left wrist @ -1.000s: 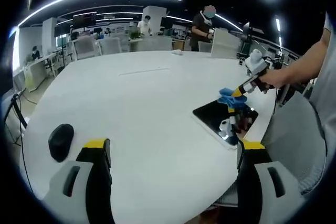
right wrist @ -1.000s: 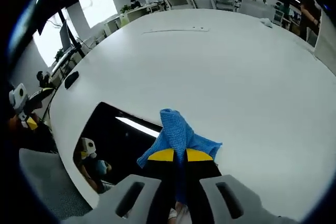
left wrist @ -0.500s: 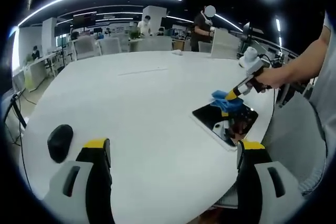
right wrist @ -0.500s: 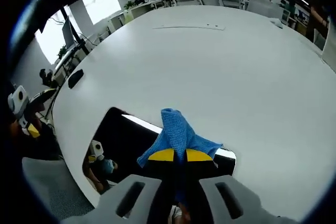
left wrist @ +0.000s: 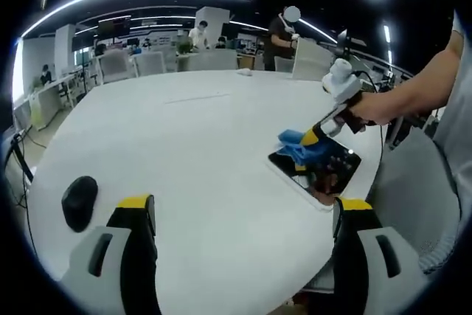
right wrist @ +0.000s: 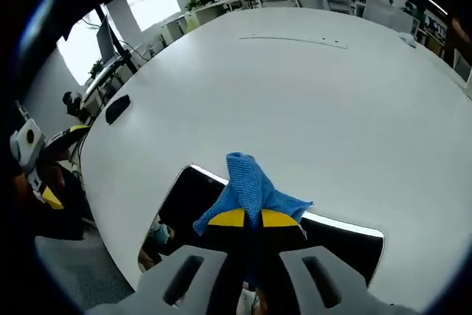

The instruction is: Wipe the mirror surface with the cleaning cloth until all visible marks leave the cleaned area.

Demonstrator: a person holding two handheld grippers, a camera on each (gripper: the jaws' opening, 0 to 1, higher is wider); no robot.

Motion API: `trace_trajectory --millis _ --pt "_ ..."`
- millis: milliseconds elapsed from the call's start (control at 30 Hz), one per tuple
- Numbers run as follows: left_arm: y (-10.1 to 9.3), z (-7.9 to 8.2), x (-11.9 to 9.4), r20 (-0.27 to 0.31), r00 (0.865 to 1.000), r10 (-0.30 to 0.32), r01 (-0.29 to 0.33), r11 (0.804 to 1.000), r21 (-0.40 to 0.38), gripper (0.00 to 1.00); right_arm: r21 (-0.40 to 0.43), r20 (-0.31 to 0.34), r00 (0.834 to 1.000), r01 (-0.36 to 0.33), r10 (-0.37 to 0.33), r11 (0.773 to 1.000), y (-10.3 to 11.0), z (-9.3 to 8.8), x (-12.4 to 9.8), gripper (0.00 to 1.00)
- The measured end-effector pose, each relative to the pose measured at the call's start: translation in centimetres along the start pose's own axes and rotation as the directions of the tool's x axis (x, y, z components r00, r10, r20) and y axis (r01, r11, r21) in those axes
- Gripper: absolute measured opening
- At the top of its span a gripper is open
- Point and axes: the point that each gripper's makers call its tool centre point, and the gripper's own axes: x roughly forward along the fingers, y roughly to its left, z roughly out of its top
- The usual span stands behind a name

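A dark rectangular mirror (left wrist: 324,175) lies flat near the right edge of the white table (left wrist: 184,153). In the right gripper view the mirror (right wrist: 184,204) spreads under the gripper and reflects ceiling lights. My right gripper (right wrist: 246,218) is shut on a blue cleaning cloth (right wrist: 249,188), which rests over the mirror's far edge. From the left gripper view that gripper (left wrist: 313,138) reaches in from the right, held by a person's hand, with the cloth (left wrist: 296,148) on the mirror's far left part. My left gripper (left wrist: 240,208) is open above the table's near edge, holding nothing.
A black computer mouse (left wrist: 78,203) lies on the table at the left, also seen as a mouse (right wrist: 117,108) in the right gripper view. Grey chairs (left wrist: 405,182) stand beside the table on the right. Desks, chairs and people fill the office behind.
The right gripper has slid the cloth across the mirror toward its far left edge. The left gripper has stayed still.
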Motion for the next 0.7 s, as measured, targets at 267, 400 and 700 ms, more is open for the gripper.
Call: trace_trajectory --millis 267,400,700 --pt "-0.2 0.0 0.2 -0.020 0.999 -0.029 0.029 1.000 0.012 0.99 -0.021 -0.008 1.000 -0.018 0.018 1.000 2.1 1.1 1.2 0.00" --pt "-0.1 0.7 0.2 -0.026 0.999 -0.038 0.039 0.999 0.027 0.99 -0.043 -0.003 1.000 -0.028 0.028 0.999 3.2 1.4 1.6 0.00" --pt "-0.2 1.5 0.2 -0.005 1.000 -0.023 0.024 0.999 0.032 0.99 -0.050 -0.002 0.998 -0.060 0.059 0.997 5.1 2.2 2.5 0.00"
